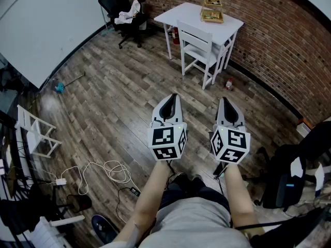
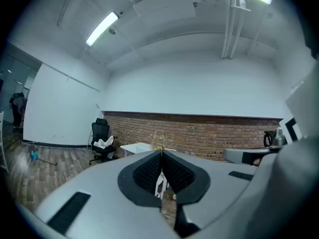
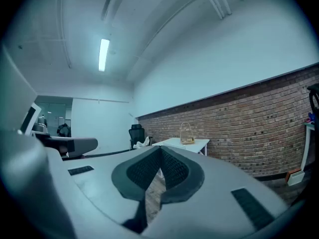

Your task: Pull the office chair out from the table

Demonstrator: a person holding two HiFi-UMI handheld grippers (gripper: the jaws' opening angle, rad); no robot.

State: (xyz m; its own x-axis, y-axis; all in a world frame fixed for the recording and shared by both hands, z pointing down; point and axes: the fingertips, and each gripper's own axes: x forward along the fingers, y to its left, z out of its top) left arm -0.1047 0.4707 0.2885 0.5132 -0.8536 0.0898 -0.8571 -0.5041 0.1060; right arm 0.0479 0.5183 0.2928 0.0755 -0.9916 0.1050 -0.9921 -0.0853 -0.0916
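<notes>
A white table [image 1: 186, 13] stands against the brick wall at the far side of the room, with a white wooden chair [image 1: 198, 47] pushed up to it. A black office chair [image 1: 120, 6] with a white cloth on its seat stands apart, left of the table. My left gripper [image 1: 173, 96] and right gripper [image 1: 226, 100] are held side by side over the wood floor, well short of the table, both shut and empty. The left gripper view shows the office chair [image 2: 101, 139] and table [image 2: 137, 147] beyond the closed left gripper [image 2: 161, 154]. The right gripper [image 3: 160, 150] faces the table [image 3: 182, 143].
A wire basket [image 1: 212, 8] sits on the table. A small bottle [image 1: 228, 84] lies by a table leg. Cables [image 1: 106, 172] and a white frame [image 1: 33, 133] are at the left, and a black bag [image 1: 287, 177] at the right. Open wood floor lies ahead.
</notes>
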